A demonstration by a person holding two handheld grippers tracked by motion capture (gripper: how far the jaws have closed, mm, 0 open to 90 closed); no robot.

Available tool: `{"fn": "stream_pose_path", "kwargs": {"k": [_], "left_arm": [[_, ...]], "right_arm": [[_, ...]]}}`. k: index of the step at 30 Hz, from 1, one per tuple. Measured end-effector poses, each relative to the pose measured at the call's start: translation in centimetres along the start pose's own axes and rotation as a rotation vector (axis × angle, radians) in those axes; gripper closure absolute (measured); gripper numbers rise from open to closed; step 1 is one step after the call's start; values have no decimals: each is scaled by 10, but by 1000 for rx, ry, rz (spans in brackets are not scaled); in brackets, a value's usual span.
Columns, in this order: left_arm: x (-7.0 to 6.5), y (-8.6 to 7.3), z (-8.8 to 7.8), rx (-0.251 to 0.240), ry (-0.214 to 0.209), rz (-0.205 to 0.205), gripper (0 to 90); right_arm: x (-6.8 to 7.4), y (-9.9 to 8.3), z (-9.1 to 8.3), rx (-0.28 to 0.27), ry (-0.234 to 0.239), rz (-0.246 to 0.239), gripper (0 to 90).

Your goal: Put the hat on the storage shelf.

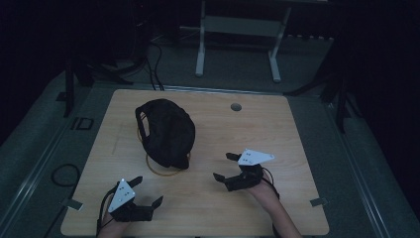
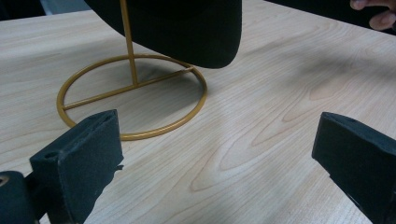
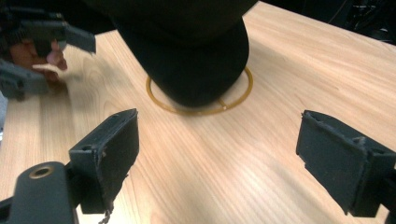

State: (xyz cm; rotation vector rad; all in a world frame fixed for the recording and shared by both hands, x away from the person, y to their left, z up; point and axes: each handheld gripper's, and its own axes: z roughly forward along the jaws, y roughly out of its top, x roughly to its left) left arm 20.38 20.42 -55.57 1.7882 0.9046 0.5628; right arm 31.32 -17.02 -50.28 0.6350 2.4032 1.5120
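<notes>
A black cap [image 1: 166,131] hangs on a gold wire stand [image 1: 167,171] left of the table's middle, its brim pointing toward me. In the left gripper view the stand's ring base [image 2: 133,95] and upright post lie just ahead, under the cap's brim [image 2: 187,28]. My left gripper [image 1: 147,192] is near the front left edge, open and empty, jaws wide apart [image 2: 210,154]. My right gripper [image 1: 224,167] hovers right of the cap, open with nothing between its jaws [image 3: 215,154]. The cap [image 3: 187,51] and ring [image 3: 201,108] lie ahead of it.
The light wooden table [image 1: 277,129] has a round cable hole [image 1: 236,106] at the back. A white table frame [image 1: 237,34] stands on the dark floor beyond. Cables [image 1: 64,173] lie on the floor at left. The other hand and gripper [image 3: 32,46] show at far left.
</notes>
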Motion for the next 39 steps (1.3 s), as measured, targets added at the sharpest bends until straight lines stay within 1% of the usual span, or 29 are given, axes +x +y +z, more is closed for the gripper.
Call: {"fn": "stream_pose_path", "kwargs": {"k": [4, 6, 12, 14, 15, 17, 20, 22, 24, 26, 27, 31, 33, 36, 39], "left_arm": [[0, 0, 0, -1, -2, -4, 20], [0, 0, 0, 0, -2, -5, 20], [0, 0, 0, 3, -3, -3, 20], [0, 0, 0, 3, -2, -1, 20], [0, 0, 0, 4, -2, 0, 20], [0, 0, 0, 2, -1, -3, 20], [1, 0, 0, 1, 5, -3, 20], [1, 0, 0, -1, 7, -8, 20], [0, 0, -1, 2, 3, -3, 20], [-1, 0, 0, 2, 1, -3, 20], [-1, 0, 0, 2, -1, -5, 20], [-1, 0, 0, -2, -1, -8, 20], [0, 0, 0, -1, -2, -8, 20], [0, 0, 0, -2, -3, -9, 20], [0, -1, 0, -2, -5, -13, 20]], "right_arm": [[1, -9, -5, 5, -10, -3, 130], [2, -15, -8, 7, -20, -17, 130], [4, -30, -16, 13, -18, 0, 131], [4, -35, -19, 0, -30, -5, 132], [4, -38, -20, -7, -29, 2, 132], [4, -43, -23, 6, -35, -2, 132], [4, -48, -26, 25, -31, -4, 132], [5, -50, -28, 40, -39, -10, 132], [5, -52, -33, 36, -59, -22, 132], [5, -56, -36, 38, -66, -27, 131], [5, -58, -38, 43, -80, -35, 131], [4, -65, -44, 67, -113, -58, 131], [2, -68, -45, 71, -115, -44, 131], [-1, -70, -46, 73, -122, -35, 131], [-1, -71, -45, 74, -124, -39, 132]]}}
